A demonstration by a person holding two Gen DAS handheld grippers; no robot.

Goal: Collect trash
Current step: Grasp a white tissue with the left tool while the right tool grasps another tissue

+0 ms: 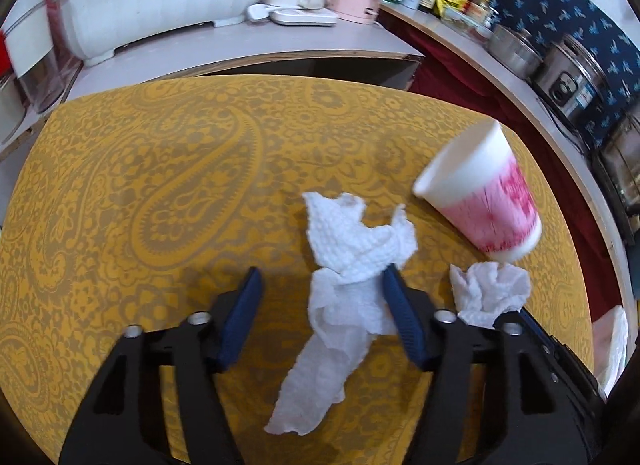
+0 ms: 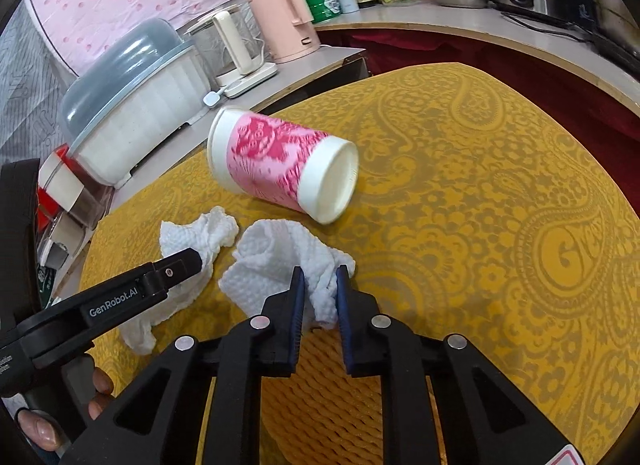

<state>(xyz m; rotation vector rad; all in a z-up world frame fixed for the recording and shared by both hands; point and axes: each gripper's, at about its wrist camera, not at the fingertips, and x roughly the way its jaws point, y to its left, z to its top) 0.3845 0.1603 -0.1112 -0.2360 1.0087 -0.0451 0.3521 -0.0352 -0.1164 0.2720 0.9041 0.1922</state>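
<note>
On the yellow paisley table (image 1: 160,185) lie two white paper tissues and a pink-and-white paper cup (image 1: 480,201) tipped on its side. My left gripper (image 1: 322,273) is open around the long tissue (image 1: 352,241). Its right finger touches the paper and its left finger stands clear of it. My right gripper (image 2: 320,275) is shut on the crumpled tissue (image 2: 276,253), pinching its near edge low over the table. The cup (image 2: 280,161) lies just beyond both tissues. One finger of my left gripper (image 2: 180,265) reaches over the other tissue (image 2: 200,233).
A counter behind the table holds a lidded white tub (image 2: 132,105), a pink kettle (image 2: 288,21), bottles and steel pots (image 1: 516,49). A yellow ribbed mat (image 2: 320,405) lies under my right gripper. A person's fingers (image 2: 100,385) grip the left handle.
</note>
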